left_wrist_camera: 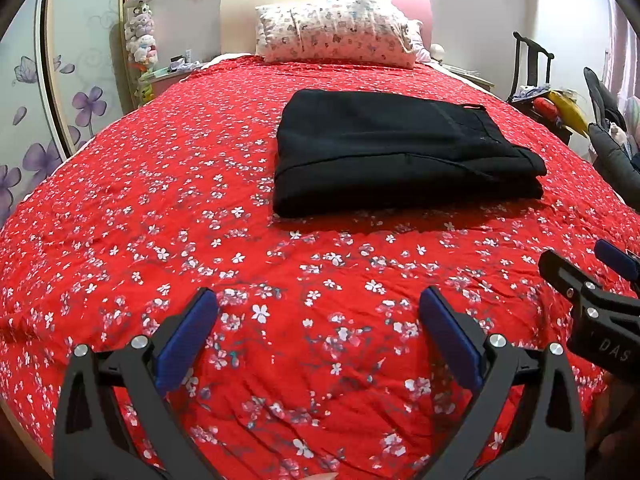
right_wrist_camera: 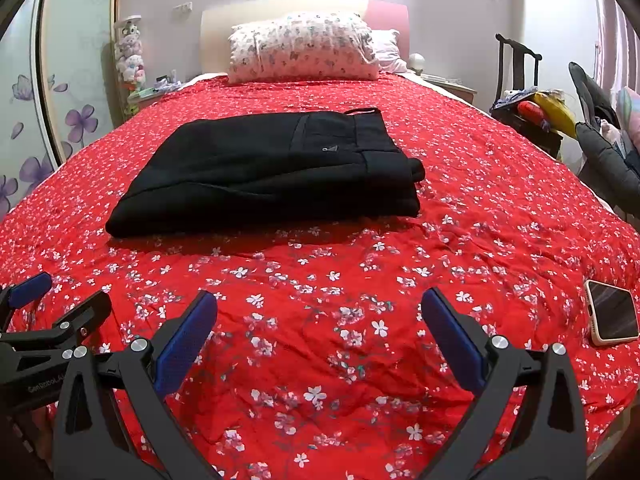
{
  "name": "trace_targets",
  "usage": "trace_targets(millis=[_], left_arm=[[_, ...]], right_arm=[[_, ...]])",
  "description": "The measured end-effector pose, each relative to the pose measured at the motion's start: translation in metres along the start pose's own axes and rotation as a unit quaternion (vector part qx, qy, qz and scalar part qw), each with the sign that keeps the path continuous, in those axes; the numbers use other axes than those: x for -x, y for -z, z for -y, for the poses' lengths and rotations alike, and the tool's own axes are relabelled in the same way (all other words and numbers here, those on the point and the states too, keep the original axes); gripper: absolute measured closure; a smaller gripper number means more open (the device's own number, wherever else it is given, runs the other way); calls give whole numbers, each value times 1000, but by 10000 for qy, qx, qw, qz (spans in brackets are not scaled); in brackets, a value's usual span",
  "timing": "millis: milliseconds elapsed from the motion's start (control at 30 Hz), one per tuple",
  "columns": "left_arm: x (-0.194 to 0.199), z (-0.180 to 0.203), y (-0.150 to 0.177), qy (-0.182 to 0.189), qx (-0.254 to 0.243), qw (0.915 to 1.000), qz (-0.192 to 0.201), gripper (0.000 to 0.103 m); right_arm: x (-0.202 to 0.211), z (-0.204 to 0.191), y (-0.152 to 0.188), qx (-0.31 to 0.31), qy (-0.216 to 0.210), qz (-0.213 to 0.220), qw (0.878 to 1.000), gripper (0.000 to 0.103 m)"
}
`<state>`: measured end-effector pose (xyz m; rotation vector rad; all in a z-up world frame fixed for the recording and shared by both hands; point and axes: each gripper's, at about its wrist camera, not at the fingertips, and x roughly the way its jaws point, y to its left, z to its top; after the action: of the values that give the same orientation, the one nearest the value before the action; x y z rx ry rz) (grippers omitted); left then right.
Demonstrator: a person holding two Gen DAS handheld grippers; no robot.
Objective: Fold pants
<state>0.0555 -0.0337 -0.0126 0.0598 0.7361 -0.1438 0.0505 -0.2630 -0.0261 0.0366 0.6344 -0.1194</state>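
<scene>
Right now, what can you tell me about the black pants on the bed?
The black pants are folded into a flat, thick, roughly rectangular bundle of soft, dark cloth. The waistband, with a belt loop and a tiny light tag, faces the right side. They lie in the middle of the red flowered bedspread, nearer than the pillow. Only the bedspread touches them; both grippers are open and held back, well short of them.
</scene>
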Motion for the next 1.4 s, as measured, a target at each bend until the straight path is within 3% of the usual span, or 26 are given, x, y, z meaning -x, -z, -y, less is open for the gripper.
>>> trace_targets(millis=[1400], left_arm=[[2,6,3,172,-229,9996,58,2]], right_arm=[[-1,3,3,-16,-24,-27,10000,1]])
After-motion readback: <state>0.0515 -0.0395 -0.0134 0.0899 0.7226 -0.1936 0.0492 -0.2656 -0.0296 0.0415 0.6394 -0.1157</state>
